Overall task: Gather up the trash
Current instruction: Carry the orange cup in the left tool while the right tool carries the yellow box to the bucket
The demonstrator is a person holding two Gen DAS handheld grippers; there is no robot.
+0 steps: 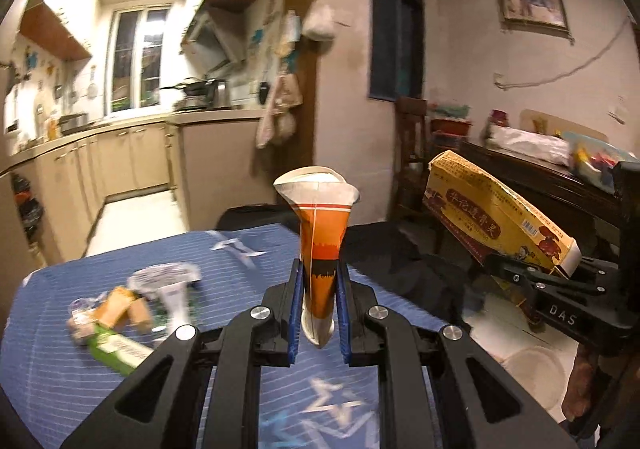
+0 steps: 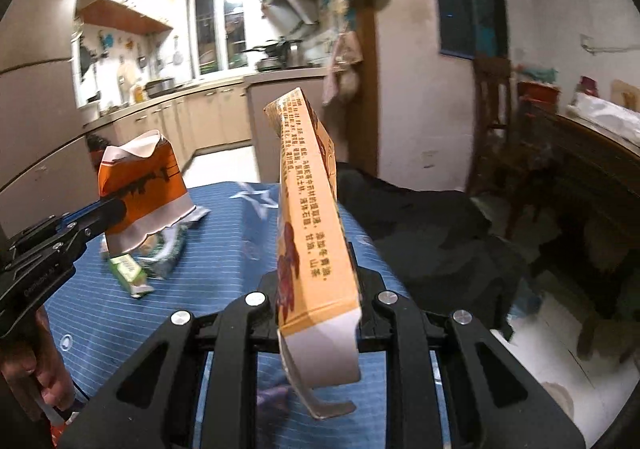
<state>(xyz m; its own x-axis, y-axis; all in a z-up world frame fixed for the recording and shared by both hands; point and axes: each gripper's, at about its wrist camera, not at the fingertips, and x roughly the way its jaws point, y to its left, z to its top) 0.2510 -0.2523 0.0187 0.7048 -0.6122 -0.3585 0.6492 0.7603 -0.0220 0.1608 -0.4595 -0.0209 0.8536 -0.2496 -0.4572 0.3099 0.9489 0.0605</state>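
Left gripper (image 1: 319, 303) pinches a flattened orange cup (image 1: 320, 245); right gripper (image 2: 316, 289) clamps a yellow box (image 2: 310, 225), both lifted above the table (image 1: 60, 369).

The cup stands upright between the blue pads (image 1: 295, 313), its rim crushed. The box tilts up and away from the right gripper, an end flap hanging open. More trash (image 1: 120, 313), including a green packet (image 2: 128, 271), lies in a blurred heap on the blue striped cloth, left of the cup.

a crushed cup (image 1: 319, 233) hangs left of a carton (image 1: 500, 217), above the table (image 1: 48, 369), wrappers (image 1: 120, 313) lying leftward.
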